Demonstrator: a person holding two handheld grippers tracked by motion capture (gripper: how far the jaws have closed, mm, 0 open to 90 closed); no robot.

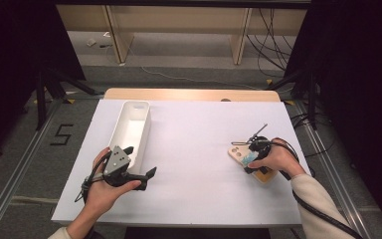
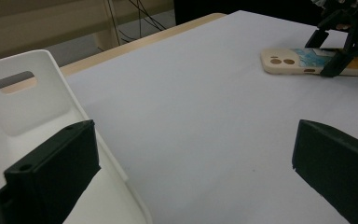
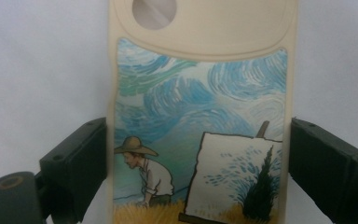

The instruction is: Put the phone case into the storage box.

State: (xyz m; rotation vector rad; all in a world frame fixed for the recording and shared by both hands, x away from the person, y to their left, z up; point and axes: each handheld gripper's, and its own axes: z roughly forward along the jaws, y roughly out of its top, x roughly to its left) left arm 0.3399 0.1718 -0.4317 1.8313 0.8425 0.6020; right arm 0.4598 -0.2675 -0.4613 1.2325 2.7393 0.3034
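1. Far left, the white bin lies lengthwise on the white table, its long side running away from the person, with a handle slot cut in its far end wall.
2. The left gripper sits at the bin's near end, held in the left hand with the grey three-cornered plate on top. Its jaws stand wide apart with nothing between them; in the left gripper view one jaw hangs over the bin's inside and the other over bare table.
3. The middle of the table is plain white surface, well apart from either gripper.
4. On to the right: the phone case lies flat on the table near the right edge, cream-coloured, with a painted scene of swirling blue sky, a figure in a straw hat and an easel.
5. The right gripper is down on that case, held in the right hand. In the right gripper view, its jaws straddle the case, one at each long edge, right against the sides; whether they truly press on it I cannot tell.
6. The camera cut-outs of the case point away from the right hand, toward the bin's side of the table.
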